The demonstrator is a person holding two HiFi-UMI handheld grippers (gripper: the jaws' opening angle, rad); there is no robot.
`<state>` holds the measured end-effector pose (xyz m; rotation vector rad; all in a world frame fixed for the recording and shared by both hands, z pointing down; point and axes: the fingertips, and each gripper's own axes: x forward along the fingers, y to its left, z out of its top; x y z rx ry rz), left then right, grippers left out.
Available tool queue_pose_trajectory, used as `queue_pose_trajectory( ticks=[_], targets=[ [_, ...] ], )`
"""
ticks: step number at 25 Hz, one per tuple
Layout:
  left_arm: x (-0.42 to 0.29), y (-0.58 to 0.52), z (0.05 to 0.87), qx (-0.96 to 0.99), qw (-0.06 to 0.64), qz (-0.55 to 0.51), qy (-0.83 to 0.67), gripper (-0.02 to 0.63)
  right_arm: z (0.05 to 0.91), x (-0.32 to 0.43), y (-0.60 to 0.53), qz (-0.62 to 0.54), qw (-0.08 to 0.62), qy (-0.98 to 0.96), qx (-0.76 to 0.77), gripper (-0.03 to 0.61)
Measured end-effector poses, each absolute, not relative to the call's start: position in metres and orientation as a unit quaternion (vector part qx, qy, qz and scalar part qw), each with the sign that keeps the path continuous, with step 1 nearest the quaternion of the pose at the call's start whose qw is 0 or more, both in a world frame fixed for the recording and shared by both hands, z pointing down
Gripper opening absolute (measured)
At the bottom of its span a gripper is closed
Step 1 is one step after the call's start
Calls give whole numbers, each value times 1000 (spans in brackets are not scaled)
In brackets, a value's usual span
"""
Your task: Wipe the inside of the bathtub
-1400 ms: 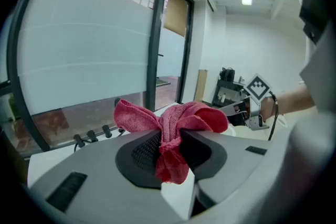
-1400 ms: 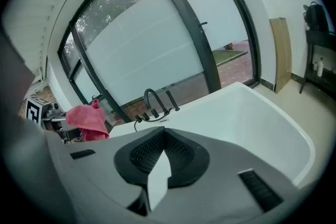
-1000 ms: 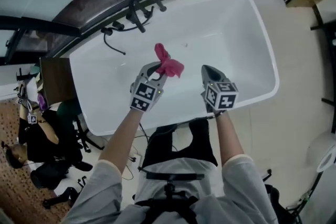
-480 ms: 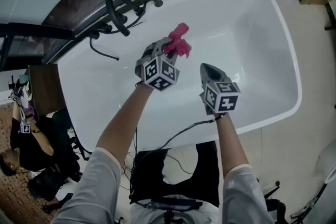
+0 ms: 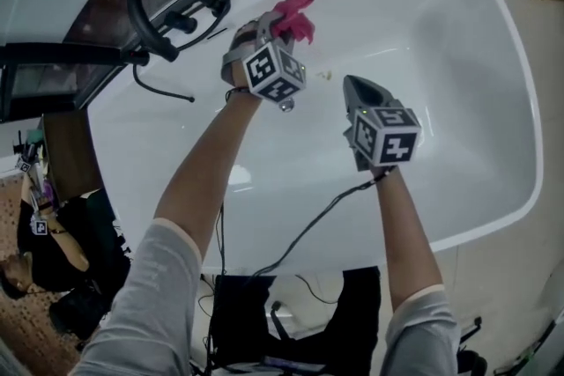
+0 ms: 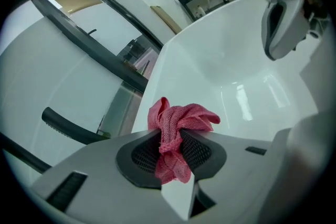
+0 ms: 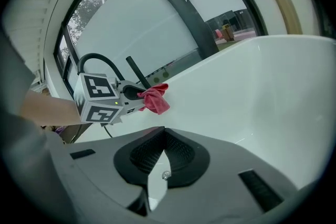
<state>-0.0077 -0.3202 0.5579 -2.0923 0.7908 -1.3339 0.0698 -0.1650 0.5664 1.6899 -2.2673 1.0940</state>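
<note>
Cloth of crumpled pink woven fabric [image 6: 178,123] in left gripper [image 6: 170,149] at far wall of glossy white bathtub [image 5: 441,57]

Left gripper had grey plastic jaws with black ribbed pads, clamped tight on the cloth, with bunched folds poking out past the tips. The cloth sat by the far inner wall just under the rim; contact with the wall could not be told. Right gripper [image 7: 157,165] hung over the bathtub's middle, jaws together with nothing between, well apart from the cloth. Both carried black-and-white marker cubes.

The bathtub was smooth, a rounded rectangle, shiny with light streaks. A dark window frame [image 7: 181,5] ran behind it, with daylight and trees beyond. Pale floor lay at right, patterned brown carpet [image 5: 18,313] at lower left.

A black metal faucet with arched spout [image 5: 145,0] and straight lever handles stood on the far rim, just left of the left gripper. A thin black hose [image 5: 154,88] curved below it. A black cable [image 5: 304,233] trailed from the right gripper across the near rim. Another person [image 5: 44,233] was by the carpet edge.
</note>
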Motion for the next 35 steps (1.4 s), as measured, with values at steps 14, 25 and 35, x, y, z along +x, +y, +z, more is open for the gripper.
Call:
queue_pose_trajectory(
  ticks=[14, 25, 35],
  targets=[
    [1, -370, 620, -729, 277, -538, 320, 97, 611, 80, -181, 356, 55, -759, 543, 8],
    [17, -363, 663, -748, 263, -532, 298, 94, 646, 78, -189, 360, 54, -758, 541, 8],
    [20, -353, 764, -752, 248, -552, 260, 94, 715, 79, -206, 378, 79, -752, 534, 8]
  ],
)
